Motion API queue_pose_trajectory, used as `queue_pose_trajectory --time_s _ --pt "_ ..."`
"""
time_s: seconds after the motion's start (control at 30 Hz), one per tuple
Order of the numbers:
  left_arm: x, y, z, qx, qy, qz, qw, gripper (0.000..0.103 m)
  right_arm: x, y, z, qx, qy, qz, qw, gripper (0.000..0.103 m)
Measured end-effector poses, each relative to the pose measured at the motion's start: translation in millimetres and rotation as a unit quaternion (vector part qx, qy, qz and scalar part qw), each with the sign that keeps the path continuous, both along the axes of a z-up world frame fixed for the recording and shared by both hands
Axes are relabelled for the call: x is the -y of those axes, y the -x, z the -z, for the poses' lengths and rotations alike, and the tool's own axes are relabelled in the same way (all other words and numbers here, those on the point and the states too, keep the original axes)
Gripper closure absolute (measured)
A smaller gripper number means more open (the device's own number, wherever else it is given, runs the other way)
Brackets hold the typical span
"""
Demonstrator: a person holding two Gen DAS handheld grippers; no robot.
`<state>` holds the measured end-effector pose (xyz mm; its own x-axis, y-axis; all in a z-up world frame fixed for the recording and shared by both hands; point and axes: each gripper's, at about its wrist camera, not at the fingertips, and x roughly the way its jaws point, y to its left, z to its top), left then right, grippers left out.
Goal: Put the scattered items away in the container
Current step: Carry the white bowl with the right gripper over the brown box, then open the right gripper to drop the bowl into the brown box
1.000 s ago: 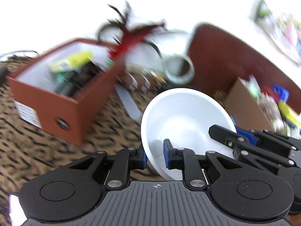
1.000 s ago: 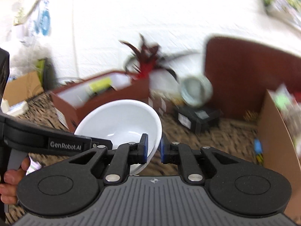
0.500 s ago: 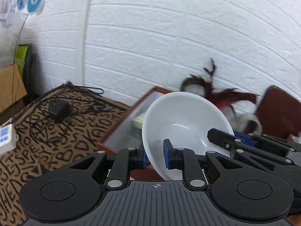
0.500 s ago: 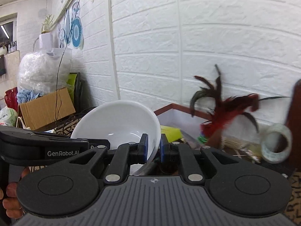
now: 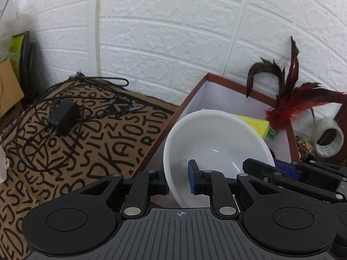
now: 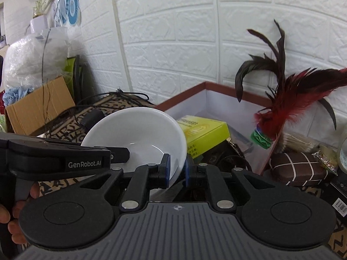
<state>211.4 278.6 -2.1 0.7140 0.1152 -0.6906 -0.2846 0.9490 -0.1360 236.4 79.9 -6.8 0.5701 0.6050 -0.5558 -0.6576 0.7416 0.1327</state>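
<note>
A white bowl [image 5: 213, 143] is held by both grippers, over the near edge of the brown open box [image 5: 196, 91]. My left gripper [image 5: 179, 178] is shut on the bowl's left rim. My right gripper [image 6: 176, 170] is shut on its right rim; the bowl also shows in the right wrist view [image 6: 138, 130]. The box [image 6: 201, 85] holds a yellow-green carton [image 6: 203, 133] and dark items. A red and black feather shuttlecock [image 6: 279, 106] leans at the box's right wall.
A black charger with a tangled cable [image 5: 63, 119] lies on the patterned cloth [image 5: 108, 147] to the left. A tape roll [image 5: 328, 138] and a brown checked pouch [image 6: 299, 166] sit right of the box. A white brick wall stands behind. A cardboard box [image 6: 39, 106] is at far left.
Both grippers have carried the bowl up and leftward toward the brown box, which now lies directly behind and below the bowl. Both grips stayed the same.
</note>
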Motion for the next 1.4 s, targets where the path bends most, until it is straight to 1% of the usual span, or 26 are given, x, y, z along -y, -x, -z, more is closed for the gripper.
queue_pose_trajectory --time_s 0.13,0.17,0.23,0.27,0.3,0.37,0.4,0.43,0.47,0.5,0.53,0.6,0.63,0.67,0.7,0.73,0.77,0.8,0.83,0.87,0.9,0.93,0.97,1.03,1.17,1.4 --pt "1 -12 0 -0.001 -0.008 0.004 1.0 0.074 -4 -10 -1 0.013 0.017 0.01 1.0 0.085" --pt "2 -16 0 -0.003 -0.01 0.003 0.9999 0.074 -5 -14 -1 0.009 0.016 0.007 1.0 0.089" --pt "3 -20 1 -0.007 -0.018 0.002 0.9998 0.072 -5 -20 2 -0.012 0.009 0.007 1.0 0.089" --pt "4 -20 2 -0.008 -0.021 0.004 0.9997 0.071 -6 -20 3 -0.013 0.01 0.008 1.0 0.088" --pt "5 -18 3 -0.007 -0.025 0.007 0.9996 0.069 -5 -17 4 -0.008 0.013 0.006 1.0 0.087" --pt "6 -12 3 -0.007 -0.033 0.012 0.9993 0.068 -4 -10 4 0.002 0.017 0.0 1.0 0.083" --pt "6 -9 3 -0.006 -0.035 0.012 0.9993 0.067 -3 -8 4 0.003 0.015 -0.001 1.0 0.083" --pt "6 -5 3 -0.005 -0.035 0.011 0.9993 0.063 -1 -7 4 0.0 0.012 -0.001 1.0 0.081" --pt "6 -1 2 -0.002 -0.034 0.011 0.9993 0.056 1 -5 4 -0.004 0.009 -0.002 1.0 0.079" --pt "7 3 1 0.003 -0.036 0.012 0.9993 0.052 3 -4 3 -0.006 0.005 -0.002 1.0 0.075" --pt "9 6 -2 0.009 -0.043 0.01 0.999 0.047 4 -2 3 -0.006 0.004 -0.003 1.0 0.066" --pt "12 12 -7 0.014 -0.052 0.005 0.9985 0.045 8 2 1 0.003 0.005 0.005 1.0 0.059" --pt "13 15 -10 0.015 -0.053 0.002 0.9985 0.043 10 3 0 0.005 0.004 0.008 1.0 0.054" --pt "14 18 -12 0.017 -0.053 -0.001 0.9984 0.041 13 3 -1 0.004 0.002 0.013 1.0 0.046" --pt "15 21 -14 0.02 -0.051 -0.004 0.9985 0.039 17 4 -2 0.004 -0.001 0.019 1.0 0.042" --pt "15 25 -15 0.024 -0.047 -0.008 0.9986 0.035 22 4 -4 0.004 -0.004 0.025 1.0 0.035" --pt "16 28 -18 0.027 -0.042 -0.01 0.9987 0.031 27 5 -6 0.005 -0.008 0.031 0.999 0.029" --pt "16 32 -20 0.033 -0.037 -0.014 0.9987 0.028 33 6 -8 0.006 -0.016 0.032 0.999 0.029" --pt "18 36 -22 0.039 -0.036 -0.019 0.9984 0.022 39 8 -11 0.007 -0.024 0.032 0.999 0.027" --pt "21 41 -25 0.046 -0.041 -0.027 0.9977 0.013 45 10 -14 0.007 -0.031 0.037 0.999 0.022" --pt "23 45 -28 0.05 -0.052 -0.041 0.9966 0.008 50 12 -17 0.008 -0.033 0.048 0.998 0.016" --pt "25 50 -31 0.055 -0.062 -0.053 0.9952 0.0 56 15 -20 0.01 -0.035 0.061 0.997 0.007" --pt "27 56 -35 0.065 -0.068 -0.054 0.9941 0.0 62 18 -22 0.013 -0.041 0.067 0.997 0.006" --pt "34 66 -41 0.083 -0.07 -0.034 0.9935 0.0 72 26 -26 0.015 -0.049 0.063 0.997 0.006" --pt "52 78 -49 0.088 -0.071 -0.024 0.9933 0.0 91 45 -30 0.019 -0.058 0.066 0.996 0.003" --pt "79 100 -51 0.092 -0.057 -0.009 0.9941 0.0 119 74 -39 0.033 -0.063 0.064 0.995 0.001"
